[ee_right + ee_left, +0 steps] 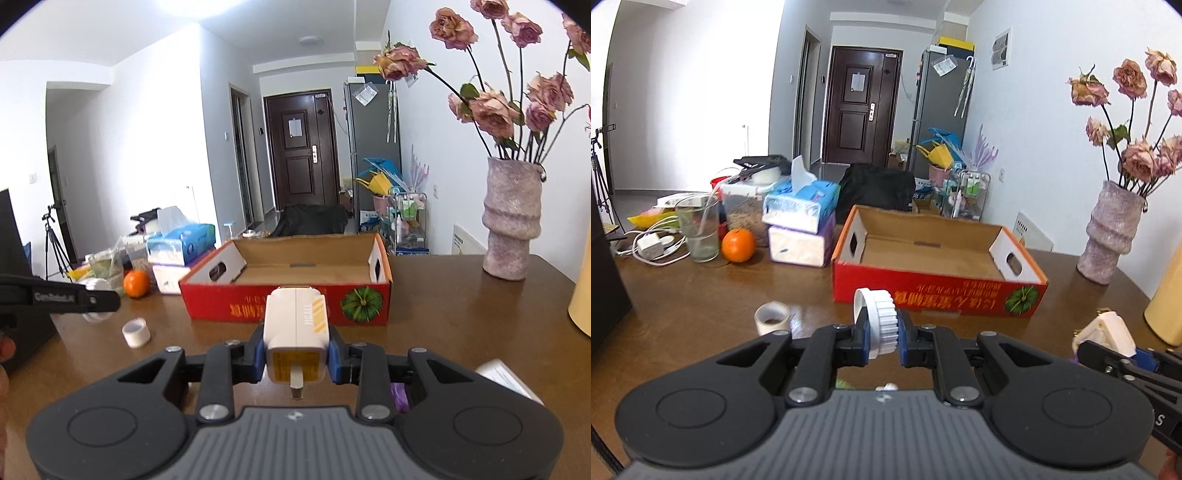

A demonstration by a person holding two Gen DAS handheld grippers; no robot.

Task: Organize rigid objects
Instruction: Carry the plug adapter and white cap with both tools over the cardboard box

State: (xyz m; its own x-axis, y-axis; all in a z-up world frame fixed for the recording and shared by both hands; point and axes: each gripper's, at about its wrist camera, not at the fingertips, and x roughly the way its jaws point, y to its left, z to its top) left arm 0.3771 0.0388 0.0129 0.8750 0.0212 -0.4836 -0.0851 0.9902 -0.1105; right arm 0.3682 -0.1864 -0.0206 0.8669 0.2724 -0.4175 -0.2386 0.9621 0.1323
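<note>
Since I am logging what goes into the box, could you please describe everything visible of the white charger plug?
The white, blocky plastic charger plug has rounded edges, orange stripes with lettering on its top face, a yellow label on its near end and a metal prong pointing toward the camera. It is clamped at both sides by the blue pads of the right claw, held clear of the brown table, before the open red cardboard box.

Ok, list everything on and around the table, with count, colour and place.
cardboard box: one, red outside, open, table middle
white cap: one, in left gripper
charger: one, white and yellow, in right gripper
tape roll: one, white, table left of box
orange: one, beside the glass
glass: one, clear, far left
tissue packs: two, stacked, left of box
vase: one, pinkish, dried roses, right
left gripper: shut on cap
right gripper: shut on charger
</note>
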